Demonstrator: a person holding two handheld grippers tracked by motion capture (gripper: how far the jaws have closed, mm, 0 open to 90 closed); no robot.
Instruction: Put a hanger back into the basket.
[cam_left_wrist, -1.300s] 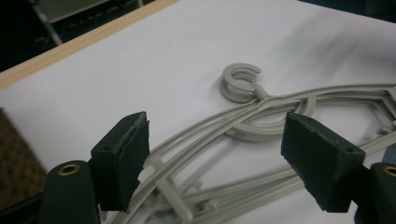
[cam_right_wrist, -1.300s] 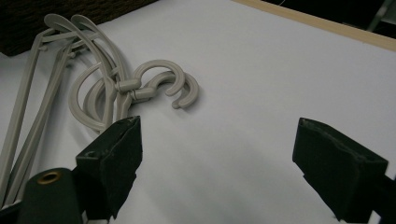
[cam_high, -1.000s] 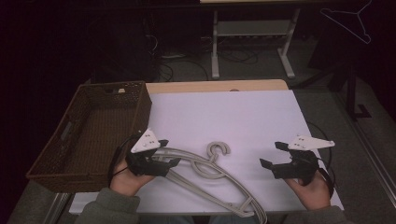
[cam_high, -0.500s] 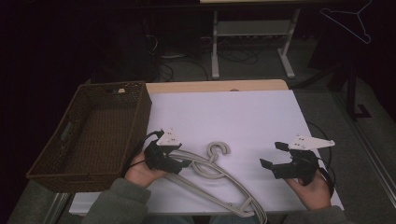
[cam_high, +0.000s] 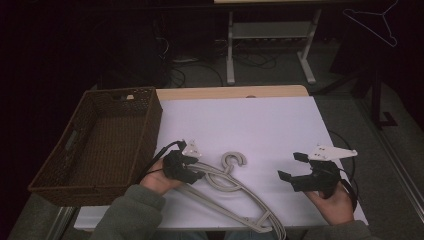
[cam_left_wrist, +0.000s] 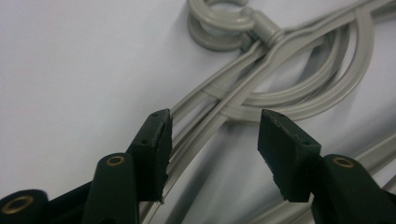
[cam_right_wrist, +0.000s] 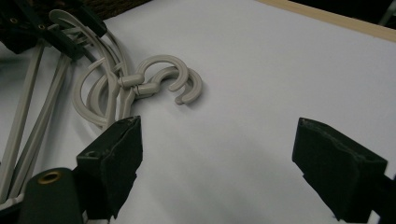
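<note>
We bring our left tool (cam_left_wrist: 212, 140), jaws just closing but not yet pinching, astride an arm of the grey plastic clothes hangers (cam_high: 227, 192) on the white worktop (cam_high: 260, 120); next: clamp and lift, while our right tool (cam_high: 294, 167) waits open.

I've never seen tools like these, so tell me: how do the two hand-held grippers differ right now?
The left gripper is down over the grey hangers, an arm of them between its closing jaws; the right gripper is off to the side over bare white table. The right one's jaws gape wider, with nothing between them. Both are black and hand-held.
</note>
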